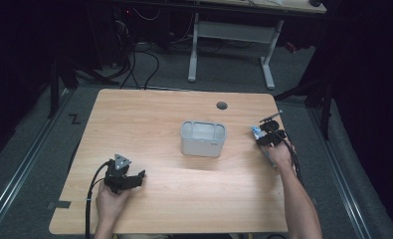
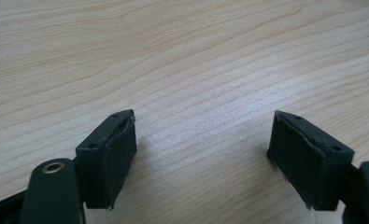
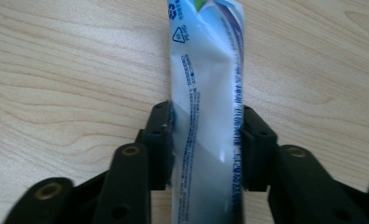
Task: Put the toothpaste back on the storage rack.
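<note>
Plastic pouch (image 3: 205, 112), white and blue with small printed text and a recycling mark, lies on the wooden table (image 1: 149, 119) near its 3 o'clock edge, and the right gripper (image 3: 205, 140) pinches it: in the right gripper view both black pads sit against the pouch's long sides, one at 9 o'clock of it and one at 3 o'clock, with the pouch running up between them toward 12 o'clock. In the high view the right gripper (image 1: 269, 134) and the blue tip of the pouch (image 1: 256, 131) sit at 3 o'clock of a grey open-topped bin (image 1: 203, 139) that stands at the table's middle, well apart from it. Left gripper (image 1: 129, 179) rests at 7 o'clock of the bin, near the table's front edge; in the left gripper view its jaws are spread wide over bare wood, nothing between them.
</note>
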`<state>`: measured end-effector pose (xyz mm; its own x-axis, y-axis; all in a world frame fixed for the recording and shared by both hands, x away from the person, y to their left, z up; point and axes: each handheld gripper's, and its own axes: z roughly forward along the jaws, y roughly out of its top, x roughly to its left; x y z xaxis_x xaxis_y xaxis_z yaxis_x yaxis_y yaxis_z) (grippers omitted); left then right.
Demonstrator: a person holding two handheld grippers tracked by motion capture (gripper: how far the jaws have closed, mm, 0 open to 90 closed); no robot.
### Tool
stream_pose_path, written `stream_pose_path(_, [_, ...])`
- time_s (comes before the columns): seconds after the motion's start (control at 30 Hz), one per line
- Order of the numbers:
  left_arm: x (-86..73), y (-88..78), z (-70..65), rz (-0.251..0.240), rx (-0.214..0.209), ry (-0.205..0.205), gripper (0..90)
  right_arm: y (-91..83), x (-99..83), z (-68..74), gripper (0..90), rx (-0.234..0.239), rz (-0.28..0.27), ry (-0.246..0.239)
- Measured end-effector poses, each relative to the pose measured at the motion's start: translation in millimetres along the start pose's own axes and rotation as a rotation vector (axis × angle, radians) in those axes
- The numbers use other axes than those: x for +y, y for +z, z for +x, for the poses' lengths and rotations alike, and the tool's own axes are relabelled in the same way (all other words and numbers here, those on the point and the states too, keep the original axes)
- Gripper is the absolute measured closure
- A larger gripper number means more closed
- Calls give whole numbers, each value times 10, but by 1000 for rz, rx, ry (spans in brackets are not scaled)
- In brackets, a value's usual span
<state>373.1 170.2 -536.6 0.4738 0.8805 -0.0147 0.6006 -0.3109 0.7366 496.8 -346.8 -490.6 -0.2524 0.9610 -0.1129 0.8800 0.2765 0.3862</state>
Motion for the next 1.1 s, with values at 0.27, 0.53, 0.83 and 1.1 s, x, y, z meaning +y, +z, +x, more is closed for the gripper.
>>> stream_pose_path(0.27, [0,0,0,0,0,0,236,-24,50,39,719,-24,18,-25])
stream_pose_path(0.53, [0,0,0,0,0,1,235,-82,37,66,723,64,-1,-21])
stream_pose_path(0.83, [0,0,-1,0,0,0,235,-354,17,76,720,150,-106,-20])
stream_pose_path(1.1, [1,1,-1,0,0,1,235,-560,-27,87,719,188,-173,-34])
